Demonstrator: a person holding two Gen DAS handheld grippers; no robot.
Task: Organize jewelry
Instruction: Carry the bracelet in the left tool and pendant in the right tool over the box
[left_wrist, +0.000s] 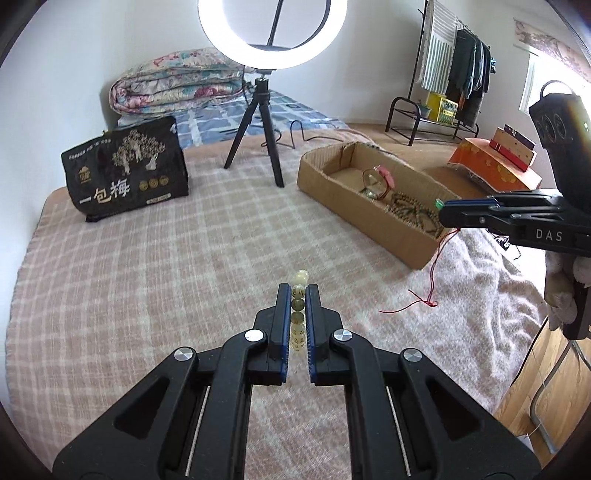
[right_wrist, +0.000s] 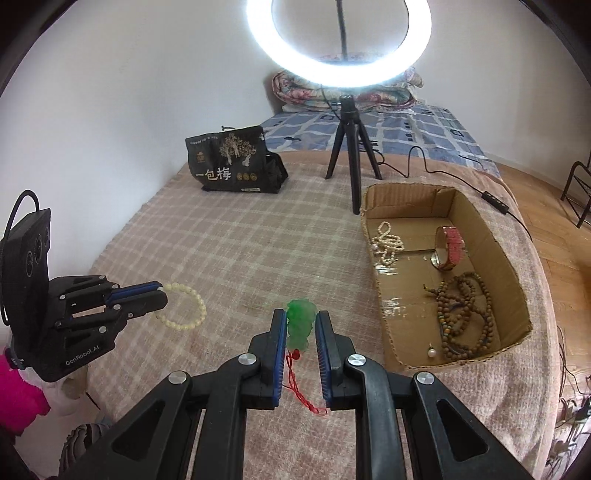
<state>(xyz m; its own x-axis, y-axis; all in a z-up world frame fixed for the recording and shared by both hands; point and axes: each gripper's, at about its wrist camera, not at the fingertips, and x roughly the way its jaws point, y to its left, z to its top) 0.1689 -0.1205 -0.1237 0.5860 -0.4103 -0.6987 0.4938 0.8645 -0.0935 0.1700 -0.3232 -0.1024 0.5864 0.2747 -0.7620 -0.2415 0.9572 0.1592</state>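
On the bed lies a plaid blanket (right_wrist: 229, 251), and on its right side stands an open cardboard box (right_wrist: 476, 218). Inside the box, at the far end, lies a string of white pearls (right_wrist: 388, 242). Beside it, near the right wall, a watch with a pink strap (right_wrist: 451, 247) stands on its edge. Closer to the near end lies a long string of brown wooden beads (right_wrist: 467, 314), coiled in several loops, and a single white pearl drop (right_wrist: 431, 352) lies at the near wall, just beside the brown beads.

The left gripper (left_wrist: 299, 295) has its jaws closed on a bracelet of pale yellow-green beads (left_wrist: 298, 306); in the right wrist view the bracelet hangs as a loop from the tips, over the blanket and well apart from the box. The right gripper (right_wrist: 301, 325) holds a green pendant (right_wrist: 300, 325) between its jaws, which press on it from both sides. A red cord (right_wrist: 299, 384) hangs from the pendant. In the left wrist view this gripper is at the near corner of the box.

A black bag (right_wrist: 231, 166) stands at the far side of the blanket, with a gold tree picture and large white characters "一包梅". The right gripper's body shows the letters "DAS", and the left gripper's body reads "GenRobot.AI". A ring light (right_wrist: 338, 48) on a small black tripod (right_wrist: 352, 158) stands just behind the box.
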